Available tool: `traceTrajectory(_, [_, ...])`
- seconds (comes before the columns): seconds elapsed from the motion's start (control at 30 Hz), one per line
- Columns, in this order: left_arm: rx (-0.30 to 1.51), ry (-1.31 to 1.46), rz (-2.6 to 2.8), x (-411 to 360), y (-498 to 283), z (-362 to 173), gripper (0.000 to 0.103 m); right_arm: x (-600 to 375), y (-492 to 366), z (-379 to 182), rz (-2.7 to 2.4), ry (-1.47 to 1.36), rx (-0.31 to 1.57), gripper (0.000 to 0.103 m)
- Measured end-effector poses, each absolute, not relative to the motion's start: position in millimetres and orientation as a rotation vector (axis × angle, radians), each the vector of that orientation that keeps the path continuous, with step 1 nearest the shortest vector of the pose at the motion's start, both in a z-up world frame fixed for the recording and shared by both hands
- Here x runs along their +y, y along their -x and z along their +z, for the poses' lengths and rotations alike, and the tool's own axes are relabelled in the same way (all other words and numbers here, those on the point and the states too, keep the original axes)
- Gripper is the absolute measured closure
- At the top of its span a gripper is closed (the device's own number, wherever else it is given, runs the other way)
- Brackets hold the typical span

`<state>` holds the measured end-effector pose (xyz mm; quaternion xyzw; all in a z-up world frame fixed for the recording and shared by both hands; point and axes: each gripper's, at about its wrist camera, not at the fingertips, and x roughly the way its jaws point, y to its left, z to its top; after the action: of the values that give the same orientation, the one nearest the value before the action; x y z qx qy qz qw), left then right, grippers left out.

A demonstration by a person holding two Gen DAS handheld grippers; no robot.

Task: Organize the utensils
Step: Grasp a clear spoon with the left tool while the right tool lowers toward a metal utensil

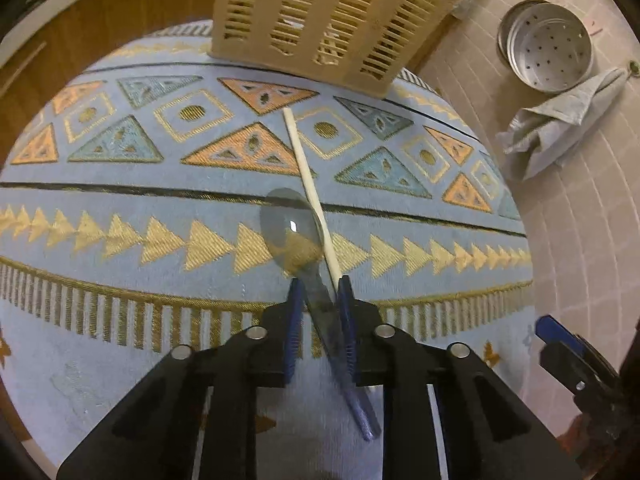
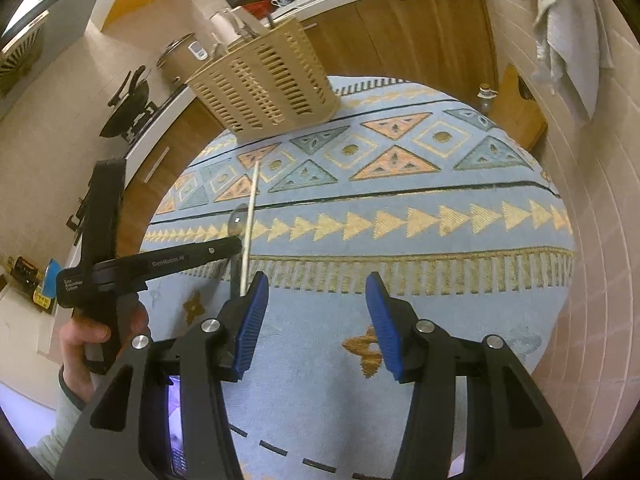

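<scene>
Left gripper (image 1: 320, 292): blue pads drawn close around the neck of a metal spoon (image 1: 294, 232), bowl pointing ahead toward 12 o'clock, handle trailing back between the arms toward 5 o'clock. Whether both pads press the metal I cannot tell; the spoon sits skewed between them and a sliver of gap shows on the left side.

A pale chopstick (image 1: 308, 184) lies right alongside the spoon, running from about 11 o'clock down to the right pad. It looks touching or nearly touching that pad; whether it is caught in the pinch too is unclear.

Slatted utensil basket (image 1: 320, 12) stands at 12 o'clock, at the far edge of the patterned cloth (image 1: 120, 208), well apart from the spoon.

Right gripper (image 2: 316, 292): fingers spread wide, nothing between them, hovering over the cloth. In the right wrist view the left gripper is at 9 o'clock, with the spoon and chopstick just beyond its tip.

Risks, as judged:
- Skewed hold near the neck, heavy bowl ahead: the spoon may pivot or slip out when lifted.
- Chopstick beside the pad may get dragged, flicked, or half-lifted and dropped.
- Smooth metal on ribbed pads, a narrow contact: a quick swing toward the basket could shed it.
- Basket is light-looking and near the table edge; a nudge from the spoon tip could push it off.
</scene>
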<state>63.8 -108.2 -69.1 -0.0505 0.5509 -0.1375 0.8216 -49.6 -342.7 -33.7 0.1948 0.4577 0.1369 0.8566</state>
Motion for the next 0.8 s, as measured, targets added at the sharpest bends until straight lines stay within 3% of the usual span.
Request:
traceTrajectory(0.17, [1.146, 0.025, -0.264, -120, -60, -68, 0.090, -352, 56, -36, 0.287, -0.436, 0.953, 0.056])
traceTrajectory(0.3, [1.131, -0.002, -0.242, -134, -59, -67, 0.073, -354, 54, -40, 0.283, -0.445, 0.968, 0.056])
traceTrajectory(0.37, [1.105, -0.056, -0.218, -143, -54, -68, 0.076, -354, 55, -40, 0.280, -0.442, 0.972, 0.056])
traceTrajectory(0.47, [1.062, -0.148, -0.194, -148, -47, -70, 0.089, -354, 56, -38, 0.277, -0.426, 0.967, 0.056])
traceTrajectory(0.8, [1.143, 0.119, -0.382, -102, -62, -70, 0.090, -342, 51, -35, 0.288, -0.407, 0.971, 0.056])
